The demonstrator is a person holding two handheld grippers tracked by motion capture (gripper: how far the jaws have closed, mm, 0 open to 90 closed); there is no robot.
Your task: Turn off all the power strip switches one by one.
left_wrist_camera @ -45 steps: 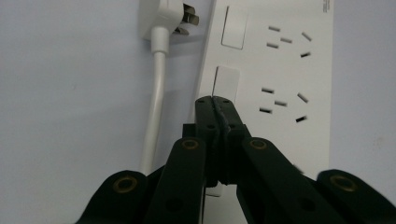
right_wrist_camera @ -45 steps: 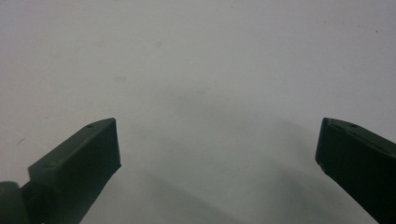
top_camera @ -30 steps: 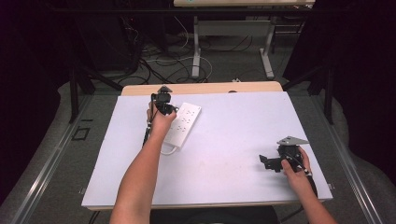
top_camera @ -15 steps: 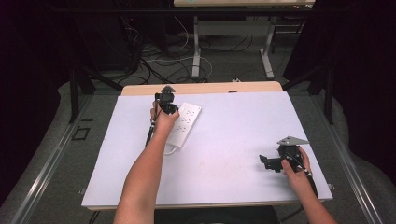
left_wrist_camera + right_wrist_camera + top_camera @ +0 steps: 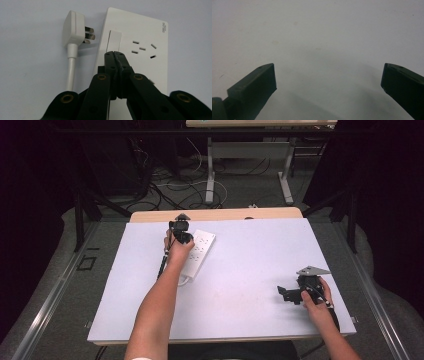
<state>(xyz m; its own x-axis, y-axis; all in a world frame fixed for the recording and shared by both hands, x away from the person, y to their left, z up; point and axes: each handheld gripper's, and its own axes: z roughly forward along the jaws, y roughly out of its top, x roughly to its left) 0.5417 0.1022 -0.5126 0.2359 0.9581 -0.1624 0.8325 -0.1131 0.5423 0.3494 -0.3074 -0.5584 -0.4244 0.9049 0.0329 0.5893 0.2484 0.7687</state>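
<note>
White tabletop [image 5: 250, 270] across the high view, bare but for a white power strip [image 5: 198, 252] lying flat at far left-centre, long axis toward the far edge. Left gripper [image 5: 181, 227] over the strip's far end, fingers [image 5: 111, 63] clenched tight together with nothing between them, tips pressed down right at the near edge of the strip's white rocker switch [image 5: 114, 41]; whether actually touching the switch, cannot tell. Beside the switch, a socket group [image 5: 143, 48] on the strip's face. Just left of the strip in the left gripper view, a white plug [image 5: 75, 31] lying flat on the tabletop, prongs pointing at the strip's side but apart from it, cord [image 5: 70, 72] running back toward the camera. Right gripper [image 5: 286, 293] low at the near right of the tabletop, well apart from the strip, fingers [image 5: 254, 85] released and spread wide over bare surface, grasping nothing. Compared with half a second ago: left gripper a touch farther along the strip, right gripper unmoved. Left forearm stretched long and straight from the near edge, hand wrapped round the gripper body; right hand close to the near edge, wrist bent inward, gripper pointing left.
</note>
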